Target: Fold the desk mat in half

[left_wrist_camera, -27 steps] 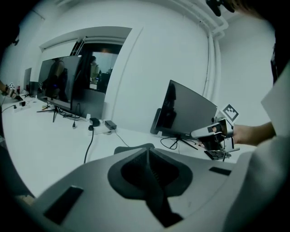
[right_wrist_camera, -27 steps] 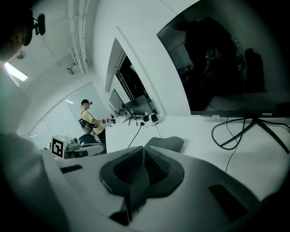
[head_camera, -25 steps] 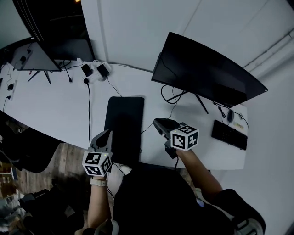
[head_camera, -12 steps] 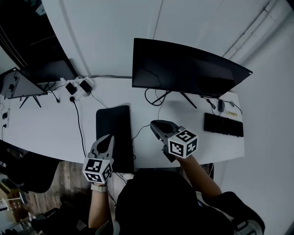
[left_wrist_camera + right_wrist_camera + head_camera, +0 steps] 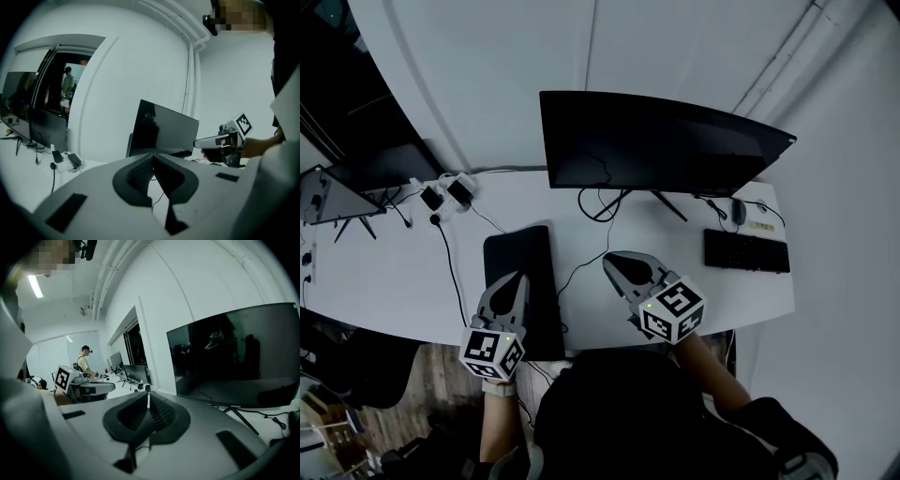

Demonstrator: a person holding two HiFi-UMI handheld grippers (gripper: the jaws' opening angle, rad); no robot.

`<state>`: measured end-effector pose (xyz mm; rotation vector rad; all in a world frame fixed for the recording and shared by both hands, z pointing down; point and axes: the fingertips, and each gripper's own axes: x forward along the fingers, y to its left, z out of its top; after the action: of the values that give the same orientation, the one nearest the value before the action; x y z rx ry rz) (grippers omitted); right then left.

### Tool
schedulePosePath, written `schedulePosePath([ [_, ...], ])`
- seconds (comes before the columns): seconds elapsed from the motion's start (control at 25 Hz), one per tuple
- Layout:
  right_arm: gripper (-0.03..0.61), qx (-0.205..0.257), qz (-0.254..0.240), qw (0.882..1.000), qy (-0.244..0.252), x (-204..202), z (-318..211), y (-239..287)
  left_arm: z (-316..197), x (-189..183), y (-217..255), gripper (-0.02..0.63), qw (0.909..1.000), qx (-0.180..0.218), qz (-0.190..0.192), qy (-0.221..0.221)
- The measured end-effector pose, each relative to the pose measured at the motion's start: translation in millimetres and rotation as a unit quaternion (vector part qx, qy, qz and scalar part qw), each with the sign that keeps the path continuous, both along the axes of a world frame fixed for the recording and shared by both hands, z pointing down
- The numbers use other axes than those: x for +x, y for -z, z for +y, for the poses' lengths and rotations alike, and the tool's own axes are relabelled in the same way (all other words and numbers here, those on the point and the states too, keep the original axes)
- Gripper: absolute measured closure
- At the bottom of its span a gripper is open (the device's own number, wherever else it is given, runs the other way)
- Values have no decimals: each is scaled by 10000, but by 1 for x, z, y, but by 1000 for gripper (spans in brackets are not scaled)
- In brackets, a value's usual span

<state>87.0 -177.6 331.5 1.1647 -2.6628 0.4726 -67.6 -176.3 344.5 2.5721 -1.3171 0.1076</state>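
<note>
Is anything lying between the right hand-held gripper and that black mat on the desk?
Only a thin black cable: it lies on the white desk between the right hand-held gripper and the desk mat, running down from the monitor beside the mat's right edge.

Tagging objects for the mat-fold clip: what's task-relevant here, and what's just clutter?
Job in hand:
desk mat
left gripper, shut, empty
right gripper, shut, empty

Lying about:
monitor
keyboard
mouse
power strip
</note>
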Motion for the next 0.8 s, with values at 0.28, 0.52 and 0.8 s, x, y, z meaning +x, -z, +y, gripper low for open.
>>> schedulePosePath([
  [0.28,557,295,147,9994,-49,13,3,16,0,15,23,604,9980,524,-357,-24],
  [0.52,557,442,158,9989,-38,17,4,27,8,32,40,606,9951,741,-619,-201],
  [0.8,557,434,198,9988,79,11,11,23,11,38,44,606,9965,621,-456,-319],
])
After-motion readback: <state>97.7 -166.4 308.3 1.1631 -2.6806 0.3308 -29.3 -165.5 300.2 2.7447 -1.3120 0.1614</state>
